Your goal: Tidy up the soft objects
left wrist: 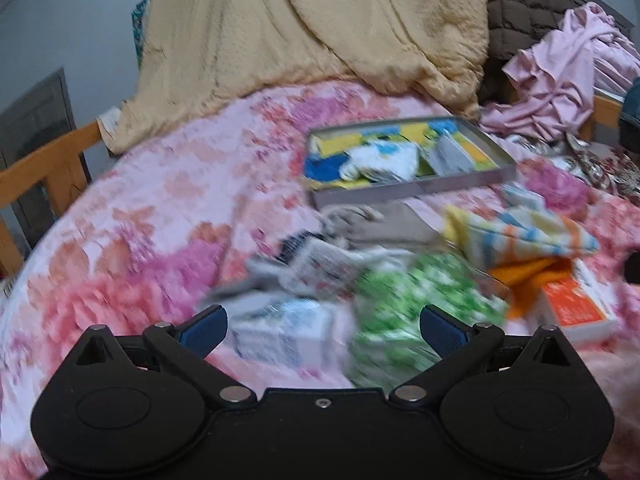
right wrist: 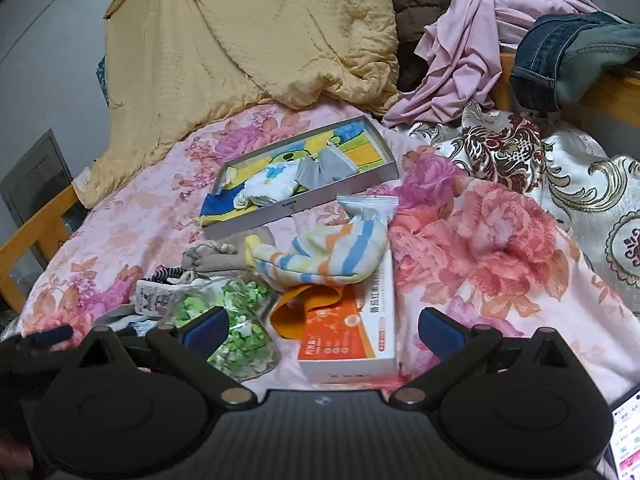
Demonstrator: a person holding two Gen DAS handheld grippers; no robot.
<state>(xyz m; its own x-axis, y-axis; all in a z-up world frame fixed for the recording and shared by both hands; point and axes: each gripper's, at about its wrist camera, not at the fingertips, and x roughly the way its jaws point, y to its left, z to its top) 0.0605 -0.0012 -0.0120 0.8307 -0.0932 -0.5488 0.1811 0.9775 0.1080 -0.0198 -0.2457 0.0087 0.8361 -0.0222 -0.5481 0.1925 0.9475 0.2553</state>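
Note:
A grey tray (right wrist: 320, 196) lies on the floral bedspread with a white-blue cloth (right wrist: 272, 188) and a grey cloth (right wrist: 326, 168) in it; it also shows in the left wrist view (left wrist: 420, 190). In front lie a striped towel (right wrist: 332, 252), a beige pouch (right wrist: 216, 258), an orange cloth (right wrist: 304, 308), a green-white packet (right wrist: 236, 320) and an orange-white box (right wrist: 352, 336). My left gripper (left wrist: 322, 328) is open and empty above the green packet (left wrist: 408, 312) and a blue-white packet (left wrist: 288, 332). My right gripper (right wrist: 322, 328) is open and empty above the box.
A yellow quilt (right wrist: 248, 40), brown quilt, pink clothes (right wrist: 472, 52) and jeans (right wrist: 568, 52) pile up at the back. A gold-patterned cover (right wrist: 520, 152) lies right. Wooden bed rails (right wrist: 32, 240) run on the left. A phone (right wrist: 628, 440) lies at bottom right.

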